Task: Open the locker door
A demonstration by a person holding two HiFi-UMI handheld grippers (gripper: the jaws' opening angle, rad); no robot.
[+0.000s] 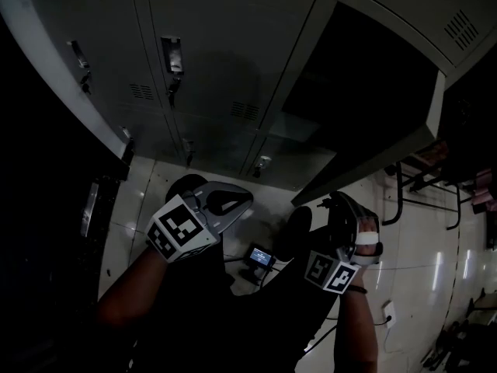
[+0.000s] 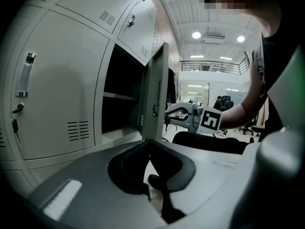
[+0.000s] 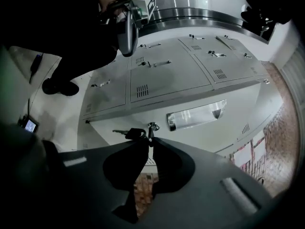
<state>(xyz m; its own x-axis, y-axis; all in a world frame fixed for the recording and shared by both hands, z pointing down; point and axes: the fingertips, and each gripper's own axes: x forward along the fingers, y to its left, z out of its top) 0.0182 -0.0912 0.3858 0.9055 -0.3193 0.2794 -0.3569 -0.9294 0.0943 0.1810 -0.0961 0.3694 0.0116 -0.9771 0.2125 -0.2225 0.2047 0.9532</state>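
The grey locker bank (image 1: 210,61) rises ahead of both grippers. One locker door (image 1: 373,162) stands open: it is edge-on just beyond the left gripper's tips and face-on in front of the right gripper. Its dark open compartment (image 2: 121,99) lies ahead and to the left of the left gripper.

The left gripper (image 2: 149,144) is held short of the door's edge, jaws pressed together with nothing between them. The right gripper (image 3: 150,142) is at the door's outer face, its jaws pinched on the key (image 3: 150,132) that sticks out of the lock (image 3: 152,126).

A chrome handle (image 3: 195,114) lies on the door just beyond and to the right of those tips. A small lit-screen device (image 1: 260,256) sits on the floor between the two grippers. A second key with a black head (image 3: 135,133) hangs on the ring just left of the right gripper's tips.
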